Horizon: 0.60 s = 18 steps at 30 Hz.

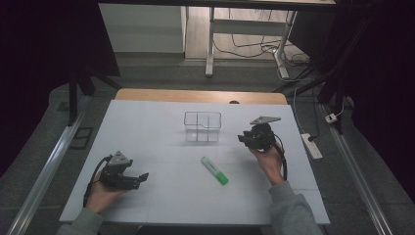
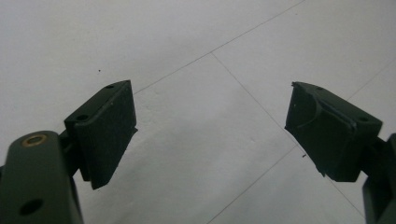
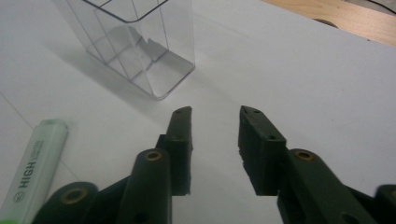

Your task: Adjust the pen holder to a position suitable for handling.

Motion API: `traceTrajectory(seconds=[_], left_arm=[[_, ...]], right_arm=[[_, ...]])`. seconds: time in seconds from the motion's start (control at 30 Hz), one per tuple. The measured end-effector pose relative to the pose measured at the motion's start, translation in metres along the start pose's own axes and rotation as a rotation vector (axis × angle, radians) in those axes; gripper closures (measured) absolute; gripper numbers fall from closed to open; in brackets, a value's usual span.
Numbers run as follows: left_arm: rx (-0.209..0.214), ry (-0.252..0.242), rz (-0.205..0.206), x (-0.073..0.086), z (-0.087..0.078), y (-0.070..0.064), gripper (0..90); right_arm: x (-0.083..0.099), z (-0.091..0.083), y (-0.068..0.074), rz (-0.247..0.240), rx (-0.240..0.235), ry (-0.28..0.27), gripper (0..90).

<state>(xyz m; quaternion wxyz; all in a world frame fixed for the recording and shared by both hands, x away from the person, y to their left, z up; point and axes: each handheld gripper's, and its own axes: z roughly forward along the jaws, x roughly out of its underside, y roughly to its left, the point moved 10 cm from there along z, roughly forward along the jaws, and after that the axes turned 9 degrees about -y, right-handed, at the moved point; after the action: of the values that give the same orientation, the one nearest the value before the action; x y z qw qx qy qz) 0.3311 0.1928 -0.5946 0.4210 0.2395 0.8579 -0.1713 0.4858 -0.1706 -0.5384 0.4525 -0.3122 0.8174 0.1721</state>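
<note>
In the high view a white table (image 1: 147, 196) fills the middle of the frame; a green highlighter (image 1: 214, 170) lies just below centre, slanted from upper left to lower right, touching neither gripper; a clear divided container (image 1: 202, 126) stands above it, near the centre; the left gripper (image 1: 142, 176) sits at the lower left in a hand, well apart from the highlighter, jaws pointing right; the right gripper (image 1: 242, 139) is right of centre, held in a hand with a grey sleeve (image 1: 291, 213) below it, jaws pointing left, between container and highlighter in height and near both.

In the left gripper view the left gripper (image 2: 210, 135) has its jaws spread wide, one at the left edge and one at the right, with bare table (image 2: 196, 46) between them.

In the right gripper view the right gripper (image 3: 215, 114) has its jaws apart with a narrow gap, holding nothing; the highlighter (image 3: 37, 163) lies at the lower left, beside the left-hand jaw but not touching it; the container (image 3: 140, 51) stands at the upper left, beyond the jaw tips.
</note>
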Motion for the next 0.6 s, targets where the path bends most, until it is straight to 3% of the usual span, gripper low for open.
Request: traceTrajectory(seconds=[0.2,0.6], left_arm=[[0.003,-0.004,-0.003,0.0,-0.001,0.001,15.9],[-0.004,-0.011,0.012,-0.003,0.001,0.0,16.2]], right_arm=[[0.008,-0.009,0.011,-0.021,-0.017,0.026,48.6],[0.024,-0.036,0.022,-0.03,-0.037,0.017,38.8]])
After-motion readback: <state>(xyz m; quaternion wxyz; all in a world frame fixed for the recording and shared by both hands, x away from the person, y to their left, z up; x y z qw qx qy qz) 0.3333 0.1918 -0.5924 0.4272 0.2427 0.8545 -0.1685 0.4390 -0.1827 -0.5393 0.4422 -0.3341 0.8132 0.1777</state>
